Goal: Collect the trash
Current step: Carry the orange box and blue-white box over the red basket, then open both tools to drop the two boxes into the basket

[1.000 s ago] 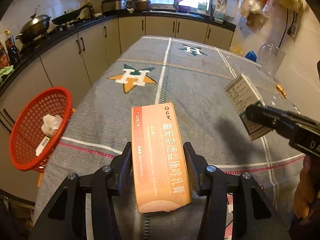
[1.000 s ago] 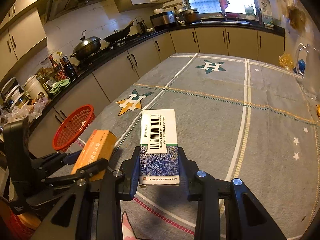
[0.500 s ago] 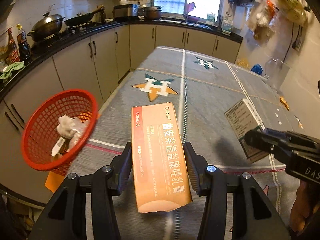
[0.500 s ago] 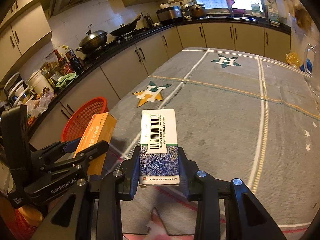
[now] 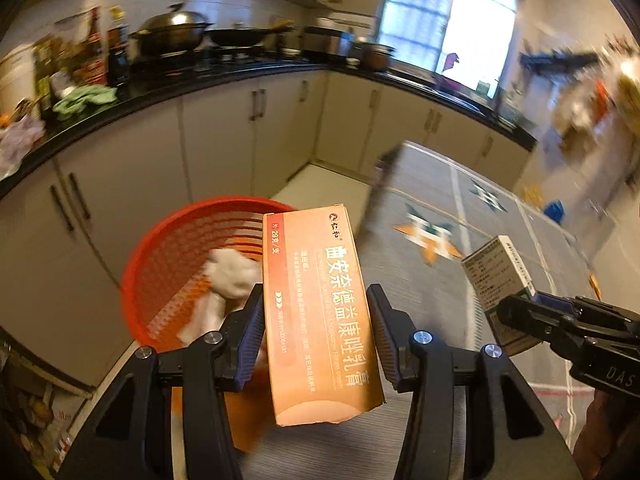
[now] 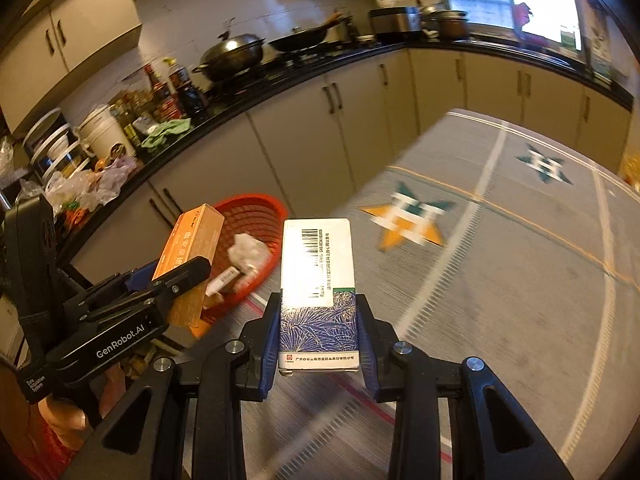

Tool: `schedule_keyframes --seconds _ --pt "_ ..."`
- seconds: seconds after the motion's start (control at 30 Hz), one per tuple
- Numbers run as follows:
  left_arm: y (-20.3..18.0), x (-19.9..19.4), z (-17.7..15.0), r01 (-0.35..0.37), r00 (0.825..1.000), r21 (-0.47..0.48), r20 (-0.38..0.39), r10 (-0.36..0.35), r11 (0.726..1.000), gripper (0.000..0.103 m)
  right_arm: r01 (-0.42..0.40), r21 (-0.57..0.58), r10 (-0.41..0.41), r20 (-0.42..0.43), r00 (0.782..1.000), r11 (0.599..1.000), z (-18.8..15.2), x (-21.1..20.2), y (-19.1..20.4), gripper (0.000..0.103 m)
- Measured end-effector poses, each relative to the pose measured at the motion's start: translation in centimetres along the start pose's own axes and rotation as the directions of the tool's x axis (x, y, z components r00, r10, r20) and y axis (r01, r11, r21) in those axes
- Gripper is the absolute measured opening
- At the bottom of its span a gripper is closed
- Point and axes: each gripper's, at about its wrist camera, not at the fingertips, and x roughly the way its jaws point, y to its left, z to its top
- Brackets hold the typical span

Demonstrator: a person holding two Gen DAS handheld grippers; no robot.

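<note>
Tongs first: the left gripper (image 5: 316,332) is clamped on an orange carton (image 5: 318,312), the right gripper (image 6: 318,332) on a white-and-blue box (image 6: 318,280). Both hang at the table's edge near the red basket (image 5: 160,256), which holds crumpled paper. This looks like the drop-off step: next, carry each box over the basket and release.

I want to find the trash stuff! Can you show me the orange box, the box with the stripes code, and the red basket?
orange box (image 5: 320,304), left wrist view, printed front face.
barcode box (image 6: 318,280), right wrist view, white top face.
red basket (image 5: 168,256), left wrist view, inner mesh wall.
</note>
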Motion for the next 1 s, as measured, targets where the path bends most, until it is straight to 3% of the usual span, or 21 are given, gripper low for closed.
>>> schedule_keyframes --seconds 0.27,0.5,0.57,0.63,0.67,0.87,1.0 --pt "7.4 2.1 1.1 -0.077 0.997 -0.112 -0.023 0.075 0.991 0.048 -0.076 -0.009 0.075 -0.056 0.996 0.997 3.8 5.9 4.0 0.037" --pt "9.0 3.9 0.9 -0.079 0.996 -0.112 -0.052 0.073 0.991 0.049 -0.127 0.028 0.129 -0.117 0.985 0.992 5.5 10.8 5.8 0.039" --pt "9.0 4.1 0.7 -0.085 0.996 -0.110 -0.049 0.080 0.990 0.051 -0.134 0.045 0.139 -0.126 0.982 0.990 5.6 11.6 6.0 0.047" --pt "9.2 4.3 0.6 -0.082 0.996 -0.113 -0.049 0.077 0.990 0.062 -0.132 0.056 0.138 -0.121 0.983 0.990 5.5 11.9 5.8 0.061" --pt "9.2 4.3 0.6 -0.082 0.996 -0.115 -0.044 0.078 0.990 0.066 -0.130 0.055 0.136 -0.113 0.984 0.990 5.5 11.8 5.8 0.061" --pt "8.1 3.7 0.2 -0.111 0.994 -0.086 -0.028 0.109 0.990 0.067 -0.100 0.052 0.103 -0.072 0.992 0.994 4.9 9.4 4.6 0.061" --pt "6.2 2.3 -0.5 -0.148 0.989 -0.042 0.010 0.149 0.988 0.079 -0.024 0.009 0.024 -0.024 0.999 1.000 3.4 6.4 4.1 0.067"
